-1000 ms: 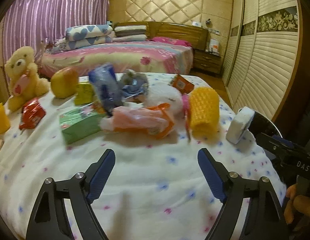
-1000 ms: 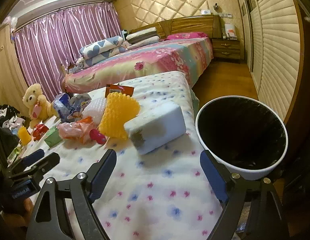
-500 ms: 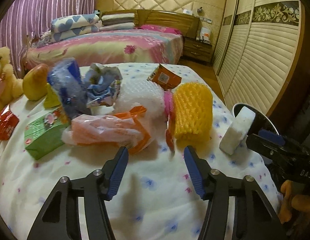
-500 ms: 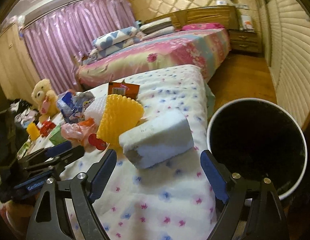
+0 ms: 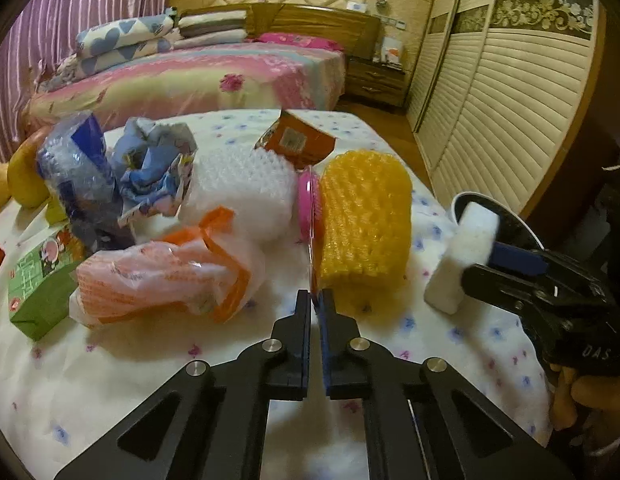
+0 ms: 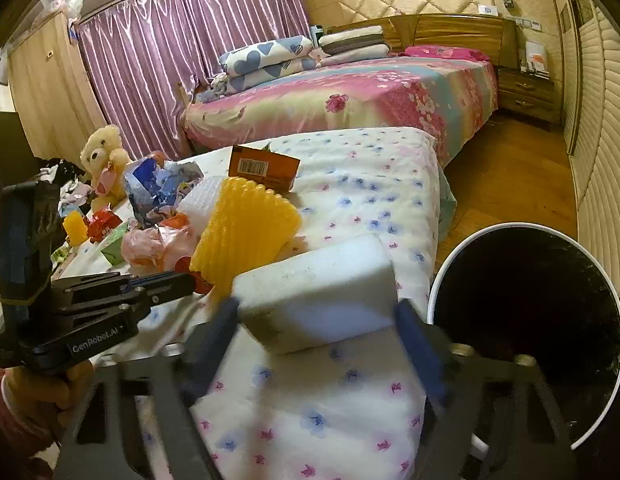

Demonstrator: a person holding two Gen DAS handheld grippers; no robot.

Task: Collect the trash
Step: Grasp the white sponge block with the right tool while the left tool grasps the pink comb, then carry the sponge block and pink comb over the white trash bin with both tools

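Trash lies piled on the flowered bed cover (image 5: 129,380): a yellow foam net (image 5: 366,216), white bubble wrap (image 5: 241,192), an orange-and-clear plastic bag (image 5: 161,276) and a flat pink-red piece (image 5: 307,200). My left gripper (image 5: 316,294) is shut on the thin lower edge of that pink-red piece, beside the yellow net. My right gripper (image 6: 316,308) is closing on a white foam block (image 6: 314,288), with a pad against each end. The block (image 5: 466,256) stands near the bed's right edge, next to a white bin (image 6: 442,272) with a dark inside.
Further left are a green carton (image 5: 37,296), blue crumpled wrappers (image 5: 149,160), an orange box (image 5: 297,140), a red packet (image 6: 103,222) and a teddy bear (image 6: 103,152). Behind stands a made bed (image 6: 350,92). Slatted wardrobe doors (image 5: 510,92) line the right, over wooden floor.
My left gripper moved in toward the pile and its jaws went from wide open to shut. My right gripper came up to the foam block and its jaws narrowed around it.
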